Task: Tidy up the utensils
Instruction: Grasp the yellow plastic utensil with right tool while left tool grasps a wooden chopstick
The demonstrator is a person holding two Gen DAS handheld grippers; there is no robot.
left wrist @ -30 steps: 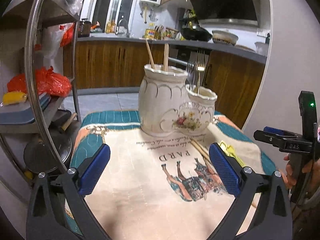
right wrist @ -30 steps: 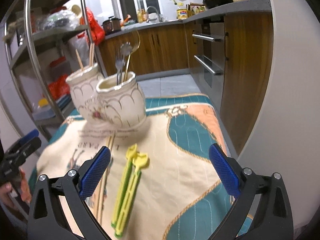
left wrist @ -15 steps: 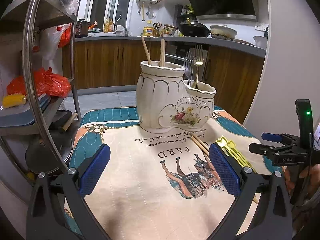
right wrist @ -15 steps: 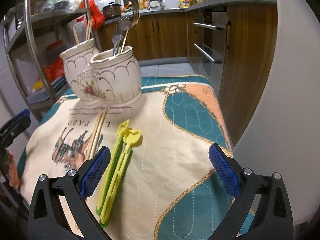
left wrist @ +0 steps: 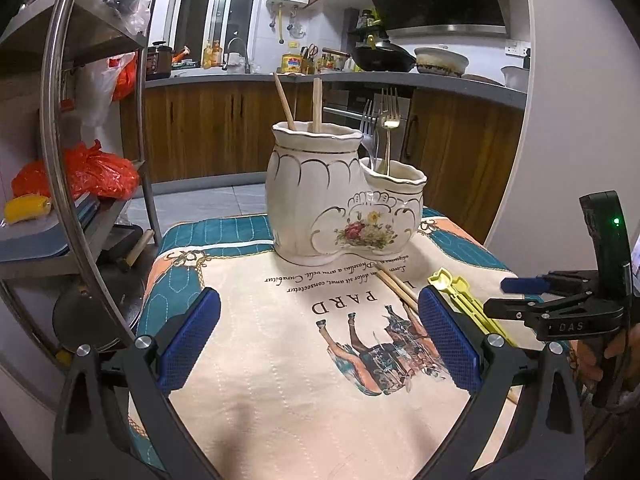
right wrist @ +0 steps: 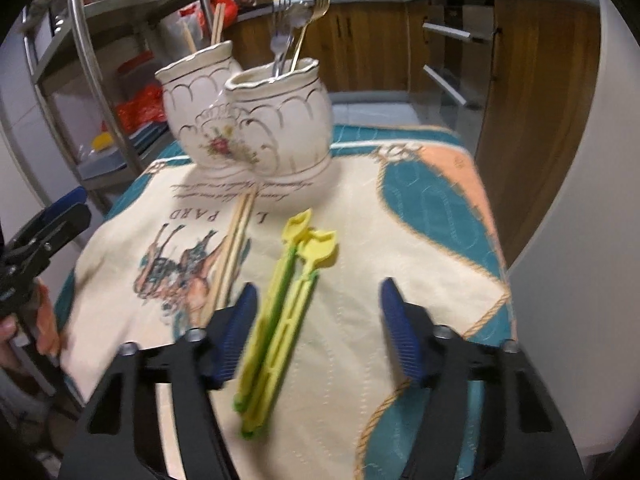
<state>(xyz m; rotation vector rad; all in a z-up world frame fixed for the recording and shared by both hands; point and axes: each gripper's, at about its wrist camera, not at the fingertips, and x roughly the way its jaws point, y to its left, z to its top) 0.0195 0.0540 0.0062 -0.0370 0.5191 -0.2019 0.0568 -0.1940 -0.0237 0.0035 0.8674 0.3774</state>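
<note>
Both tools tilt down: left tool apart, right tool closing, seemingly untouched yellow utensils between.

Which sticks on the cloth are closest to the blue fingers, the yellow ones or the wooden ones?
The yellow-green chopsticks: they lie between the right gripper's blue fingers. The wooden chopsticks lie just outside.

A home kitchen: wok on the counter (wooden cabinets below).

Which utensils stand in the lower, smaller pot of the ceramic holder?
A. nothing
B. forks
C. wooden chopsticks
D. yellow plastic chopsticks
B: forks rise from the smaller pot; wooden chopsticks stand in the taller one, yellow pair lies on the cloth.
</note>
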